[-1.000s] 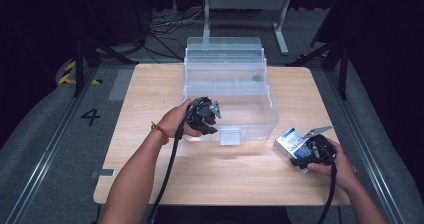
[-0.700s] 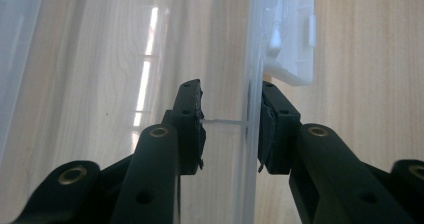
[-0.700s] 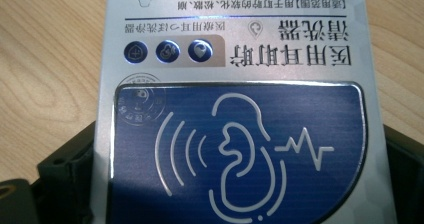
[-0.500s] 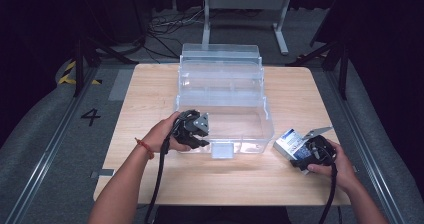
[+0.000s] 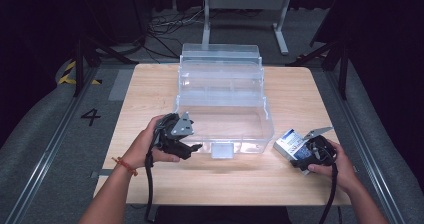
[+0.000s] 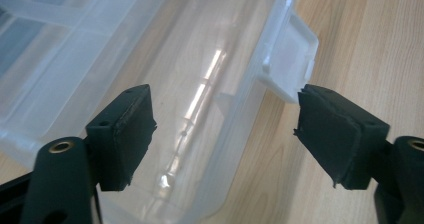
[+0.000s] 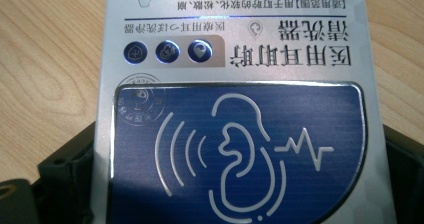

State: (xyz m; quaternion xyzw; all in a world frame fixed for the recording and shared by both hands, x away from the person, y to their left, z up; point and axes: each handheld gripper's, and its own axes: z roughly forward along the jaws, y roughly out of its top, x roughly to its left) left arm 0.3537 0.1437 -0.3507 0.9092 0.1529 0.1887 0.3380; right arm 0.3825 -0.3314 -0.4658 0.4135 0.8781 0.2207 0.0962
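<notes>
Jaws of the left gripper (image 6: 225,134) stand wide apart and have just been opening; nothing is pressed between their black pads. In the left gripper view they straddle the front wall of the clear plastic storage box (image 6: 165,84), one pad over the box's empty inside, the other outside over the wood, its tip just beside the box's translucent white front latch (image 6: 290,64). Whether that pad touches the latch cannot be told. In the high view the left gripper (image 5: 192,148) sits at the box's near left corner, held by the left hand (image 5: 147,144), with the latch (image 5: 222,150) just to its right on the front wall.

The clear box (image 5: 222,106) stands open in the middle of the light wooden tabletop (image 5: 150,94), its tiered trays and lid folded back toward the far edge. Its main compartment looks empty.

On the other side, the right gripper (image 5: 300,151) is clenched on a small silver-and-blue cardboard carton (image 5: 291,145), held by the right hand (image 5: 340,169) near the tabletop's front right corner, well apart from the box's right end. In the right gripper view the carton (image 7: 240,134) lies lengthwise between the jaws, whose black pads show at both lower corners against its sides. Its upper face carries a dark blue panel with a white ear-and-soundwave drawing, and beyond that a row of three round blue icons and printed Chinese lettering, upside down from this camera.
</notes>
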